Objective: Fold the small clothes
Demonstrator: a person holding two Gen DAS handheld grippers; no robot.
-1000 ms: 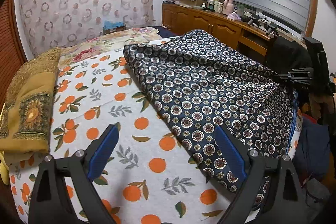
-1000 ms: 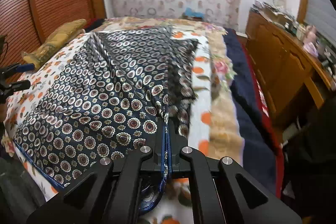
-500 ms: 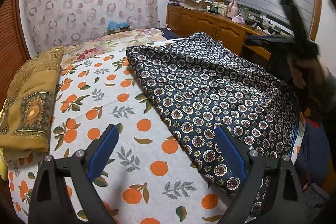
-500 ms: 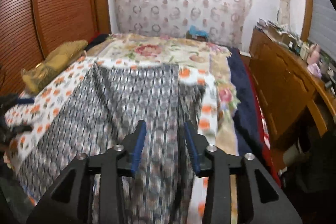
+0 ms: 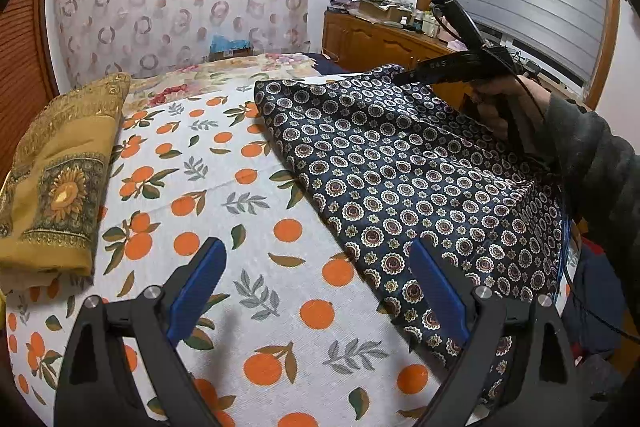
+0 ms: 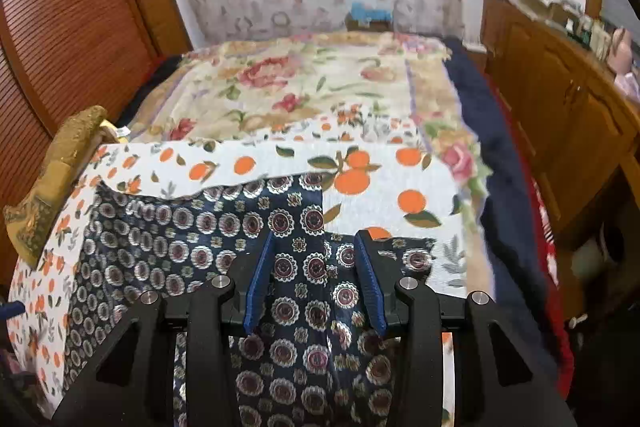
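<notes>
Grey sleeve [image 5: 592, 155], black hand-held gripper [image 5: 316, 291], blue pads [image 5: 196, 291]

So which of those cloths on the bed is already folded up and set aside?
The mustard-yellow sunflower cloth, folded into a thick pad at the bed's left edge. The navy patterned cloth lies spread out.

One navy patterned cloth [image 5: 400, 179], one folded mustard cloth [image 5: 60, 179], one orange-print sheet [image 5: 224, 211], two claws.

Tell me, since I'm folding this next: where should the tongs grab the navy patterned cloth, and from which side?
Probably the far corner of the navy patterned cloth, coming in from above and behind it. There its edges meet over the orange-print sheet, giving a thin, free tip. The right tongs hover open nearby.
</notes>
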